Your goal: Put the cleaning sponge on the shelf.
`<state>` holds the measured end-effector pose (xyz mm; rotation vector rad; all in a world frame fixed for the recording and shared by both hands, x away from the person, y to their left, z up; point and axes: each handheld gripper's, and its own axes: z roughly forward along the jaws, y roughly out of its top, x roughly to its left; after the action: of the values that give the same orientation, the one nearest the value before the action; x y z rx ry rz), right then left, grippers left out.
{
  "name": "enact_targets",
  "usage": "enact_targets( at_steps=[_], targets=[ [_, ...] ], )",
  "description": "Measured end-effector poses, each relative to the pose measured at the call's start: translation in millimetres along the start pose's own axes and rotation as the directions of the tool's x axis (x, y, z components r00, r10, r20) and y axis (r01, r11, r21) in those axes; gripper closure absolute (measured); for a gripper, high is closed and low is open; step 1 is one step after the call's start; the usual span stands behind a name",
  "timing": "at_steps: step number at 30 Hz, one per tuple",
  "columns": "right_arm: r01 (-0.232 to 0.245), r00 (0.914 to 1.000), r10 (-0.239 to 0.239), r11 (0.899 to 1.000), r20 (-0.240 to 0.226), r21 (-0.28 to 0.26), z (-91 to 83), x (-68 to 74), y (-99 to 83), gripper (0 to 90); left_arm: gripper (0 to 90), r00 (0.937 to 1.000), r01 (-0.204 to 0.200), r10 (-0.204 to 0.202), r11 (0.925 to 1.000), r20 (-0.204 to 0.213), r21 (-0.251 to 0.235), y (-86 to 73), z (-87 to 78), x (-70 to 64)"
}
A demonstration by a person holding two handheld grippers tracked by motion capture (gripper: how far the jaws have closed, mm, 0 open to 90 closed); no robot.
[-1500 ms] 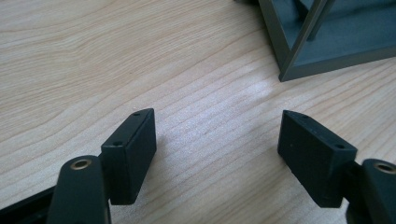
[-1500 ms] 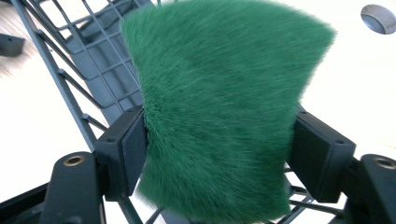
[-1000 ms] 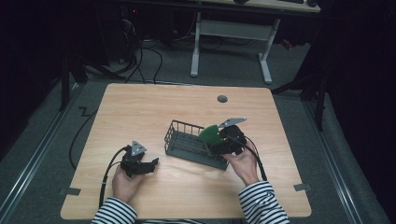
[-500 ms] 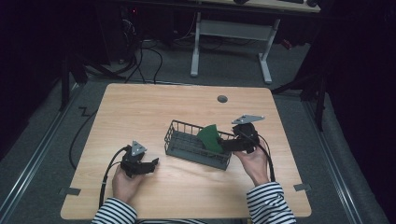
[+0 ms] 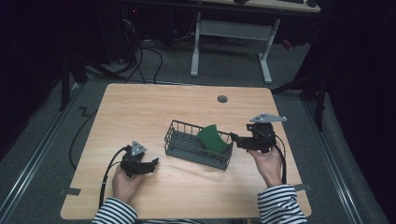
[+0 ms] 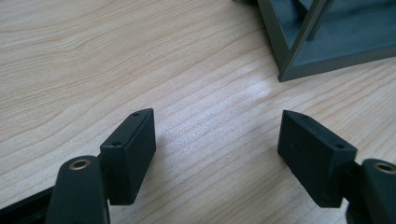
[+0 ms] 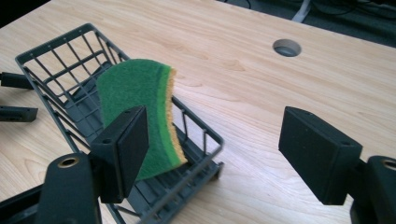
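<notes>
Right hand-held gripper (image 7: 212,149) gapes beside sponge (image 7: 137,105) in basket (image 7: 51,51).

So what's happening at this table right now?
A person holds a gripper in each hand at a wooden table. A green sponge stands on edge in a wire basket, leaning against its wall. The right gripper is open just beside the basket, touching nothing, so the sponge looks placed. The left gripper is open too, low over bare table short of the basket.
</notes>
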<state>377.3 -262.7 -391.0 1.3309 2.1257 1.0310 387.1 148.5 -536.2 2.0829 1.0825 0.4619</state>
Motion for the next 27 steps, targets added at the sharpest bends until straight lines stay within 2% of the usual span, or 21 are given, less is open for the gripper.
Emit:
enact_targets(
  at_steps=[3,10,14,16,18,20,27],
  targets=[
    [0.001,0.9997,-0.001,1.0,0.025,-0.004,-8.1,-6.8,-2.7,25.2,28.3,1.0,0.0,0.0,1.0,0.0,0.0,0.0,0.0,0.0],
    [-0.018,0.9991,0.019,1.0,0.039,-0.026,-20.6,-16.3,-7.5,25.5,28.4,1.0,0.001,-0.001,1.0,-0.002,0.0,0.0,0.0,0.0],
    [-0.039,0.9984,0.041,0.998,0.038,-0.05,-29.8,-21.3,-10.8,25.9,28.5,1.0,0.002,-0.002,1.0,-0.002,0.0,0.0,0.1,0.0],
    [-0.057,0.9981,0.058,0.997,0.02,-0.06,-33.7,-22.7,-11.9,26.1,28.4,1.0,0.002,-0.002,1.0,-0.001,-0.001,0.1,0.1,0.0],
    [-0.048,0.9981,0.051,0.997,0.035,-0.057,-36.9,-21.4,-12.7,26.2,28.4,1.0,0.002,-0.002,1.0,-0.002,-0.001,0.0,0.1,0.0],
    [-0.051,0.9982,0.053,0.997,0.029,-0.059,-39.2,-22.2,-14.2,26.2,28.5,1.0,0.002,-0.002,1.0,-0.002,0.0,0.0,0.1,0.1],
    [-0.083,0.9957,0.086,0.994,0.034,-0.077,-45.7,-29.6,-27.8,26.5,28.5,1.0,0.001,-0.001,1.0,-0.002,0.0,0.1,0.1,0.1]
  ],
)
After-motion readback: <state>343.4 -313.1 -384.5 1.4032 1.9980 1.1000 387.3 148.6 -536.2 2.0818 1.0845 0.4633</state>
